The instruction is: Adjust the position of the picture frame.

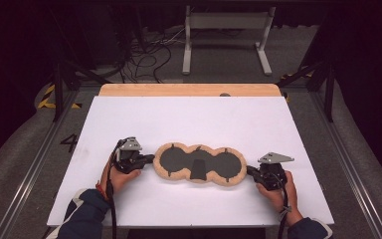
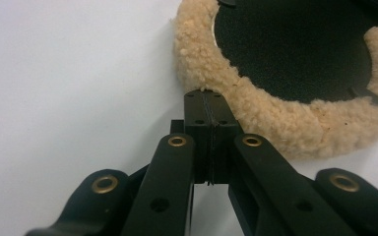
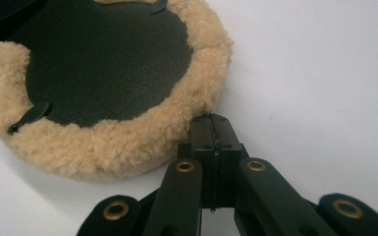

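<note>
Item: fleece-edged pad (image 1: 199, 163), flat at mid worktop (image 1: 189, 114). Left tongs (image 1: 150, 159) and right tongs (image 1: 251, 172) pinched together on opposite fleece rims. Step: gripped; next likely a joint lift.

Fleece pad (image 2: 275, 118) edge-cropped in gripper views

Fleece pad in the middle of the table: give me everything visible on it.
The fleece pad lies flat on the white table, near the person's edge. It has three joined round lobes, each a black leathery-looking panel ringed by tan woolly trim, with small black tabs at the rims. The left gripper and the right gripper, jaws closed, meet its opposite ends at the fleece; a pinch can't be confirmed.
</note>
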Demonstrator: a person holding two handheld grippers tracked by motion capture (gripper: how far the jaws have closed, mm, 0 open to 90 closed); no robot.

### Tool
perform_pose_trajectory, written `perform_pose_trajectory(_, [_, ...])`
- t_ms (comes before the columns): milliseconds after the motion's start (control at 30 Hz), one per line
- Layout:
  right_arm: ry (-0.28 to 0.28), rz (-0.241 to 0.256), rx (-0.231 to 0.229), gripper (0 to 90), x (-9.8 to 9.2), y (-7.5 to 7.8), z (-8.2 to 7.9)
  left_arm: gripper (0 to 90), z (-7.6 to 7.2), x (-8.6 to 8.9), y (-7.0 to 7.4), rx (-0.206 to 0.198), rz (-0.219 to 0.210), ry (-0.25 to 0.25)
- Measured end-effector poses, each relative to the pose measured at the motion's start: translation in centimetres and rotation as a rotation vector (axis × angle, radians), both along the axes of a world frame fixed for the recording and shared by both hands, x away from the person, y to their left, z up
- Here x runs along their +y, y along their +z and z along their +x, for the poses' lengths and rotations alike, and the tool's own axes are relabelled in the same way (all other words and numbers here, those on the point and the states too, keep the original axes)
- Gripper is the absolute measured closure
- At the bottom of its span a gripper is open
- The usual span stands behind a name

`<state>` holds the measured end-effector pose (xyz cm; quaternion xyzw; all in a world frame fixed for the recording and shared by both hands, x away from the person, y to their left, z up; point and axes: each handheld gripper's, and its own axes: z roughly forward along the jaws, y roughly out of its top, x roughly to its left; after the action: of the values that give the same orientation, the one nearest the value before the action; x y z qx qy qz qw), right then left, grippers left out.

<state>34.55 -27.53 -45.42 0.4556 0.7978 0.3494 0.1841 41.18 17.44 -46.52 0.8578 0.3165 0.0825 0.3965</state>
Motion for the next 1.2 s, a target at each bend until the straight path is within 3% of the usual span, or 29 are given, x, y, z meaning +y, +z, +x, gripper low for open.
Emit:
perform_pose_trajectory(133, [-0.002,0.003,0.002,90.0,0.0,0.0,0.5,89.7,0.0,-0.2,0.0,-0.016,0.019,0.012])
perform_pose_trajectory(467, [-0.024,-0.005,-0.001,90.0,0.1,0.0,1.4,90.0,0.1,-0.6,-0.2,-0.009,0.009,0.050])
perform_pose_trajectory(700, [-0.039,-0.016,-0.005,90.0,0.1,0.1,1.9,90.0,0.6,-1.1,-0.1,-0.020,0.026,0.075])
perform_pose_trajectory(900, [-0.041,-0.013,-0.007,90.0,0.0,0.0,2.0,89.9,0.6,-1.1,0.0,-0.035,0.044,0.065])
perform_pose_trajectory(1000, [-0.046,-0.018,-0.008,85.9,0.0,0.1,2.0,87.8,0.5,-0.7,0.2,-0.034,0.027,0.055])
perform_pose_trajectory(1200, [-0.020,0.025,-0.030,84.6,-1.0,0.8,1.5,84.2,-0.6,0.6,1.5,-0.101,-0.005,0.042])
